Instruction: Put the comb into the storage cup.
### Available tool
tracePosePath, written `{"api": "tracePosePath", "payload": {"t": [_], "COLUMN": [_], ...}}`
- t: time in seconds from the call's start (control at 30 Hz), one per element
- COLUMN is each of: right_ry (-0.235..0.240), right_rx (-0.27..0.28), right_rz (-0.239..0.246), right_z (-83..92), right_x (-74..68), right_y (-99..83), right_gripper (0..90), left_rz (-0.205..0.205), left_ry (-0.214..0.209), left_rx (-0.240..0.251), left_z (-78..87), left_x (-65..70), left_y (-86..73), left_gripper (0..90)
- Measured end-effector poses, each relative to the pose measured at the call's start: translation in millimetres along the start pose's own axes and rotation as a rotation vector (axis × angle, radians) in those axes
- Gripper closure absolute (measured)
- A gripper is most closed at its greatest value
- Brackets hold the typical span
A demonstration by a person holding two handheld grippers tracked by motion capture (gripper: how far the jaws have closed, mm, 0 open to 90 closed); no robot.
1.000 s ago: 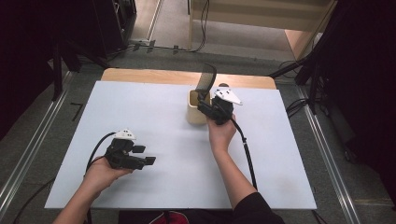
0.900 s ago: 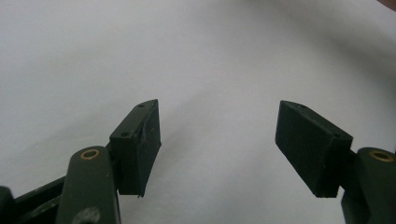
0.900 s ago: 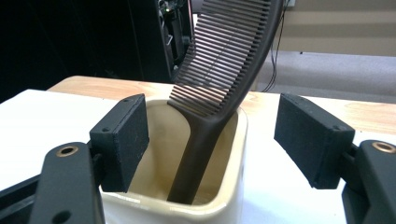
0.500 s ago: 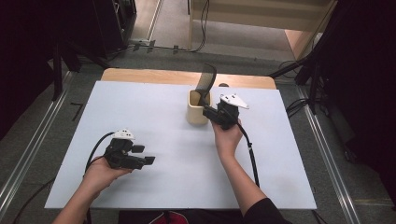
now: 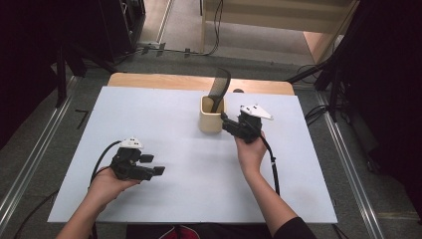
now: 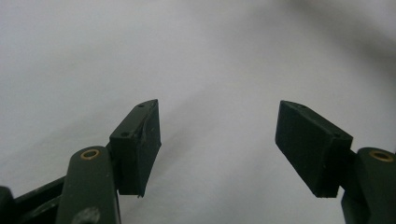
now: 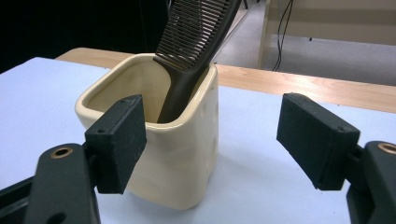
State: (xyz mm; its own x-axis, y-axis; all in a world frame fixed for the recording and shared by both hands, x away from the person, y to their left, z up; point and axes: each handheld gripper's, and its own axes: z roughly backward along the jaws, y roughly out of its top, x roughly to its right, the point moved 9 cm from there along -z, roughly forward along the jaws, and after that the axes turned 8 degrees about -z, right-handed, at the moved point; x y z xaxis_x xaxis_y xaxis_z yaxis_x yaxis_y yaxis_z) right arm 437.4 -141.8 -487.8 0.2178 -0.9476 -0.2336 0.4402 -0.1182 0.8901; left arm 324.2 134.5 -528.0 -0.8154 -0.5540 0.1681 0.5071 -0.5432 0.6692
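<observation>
Near the desk's [image 5: 164,107] front-left corner, the left hand-held gripper [image 5: 155,171] rested with its jaws apart, grasping nothing. Toward the back edge stood the cream cup [image 5: 211,117] with the black comb [image 5: 219,89] inside. Just beside it, the right hand-held gripper [image 5: 226,122] had just been opening, released and empty.

No text, label, brand, number or sign could be read anywhere in these pictures
</observation>
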Motion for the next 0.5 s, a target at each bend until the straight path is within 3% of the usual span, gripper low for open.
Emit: {"api": "tracePosePath", "payload": {"t": [0.5], "right_ry": [0.126], "right_rx": [-0.094], "right_rz": [-0.004], "right_z": [22.7], "right_x": [0.0], "right_y": [-5.8], "right_gripper": [22.6], "left_rz": [0.003], "left_ry": [0.001], "left_rx": [0.002], "left_z": [0.8], "left_x": [-0.3], "left_y": [0.3], "left_gripper": [32.3]}}
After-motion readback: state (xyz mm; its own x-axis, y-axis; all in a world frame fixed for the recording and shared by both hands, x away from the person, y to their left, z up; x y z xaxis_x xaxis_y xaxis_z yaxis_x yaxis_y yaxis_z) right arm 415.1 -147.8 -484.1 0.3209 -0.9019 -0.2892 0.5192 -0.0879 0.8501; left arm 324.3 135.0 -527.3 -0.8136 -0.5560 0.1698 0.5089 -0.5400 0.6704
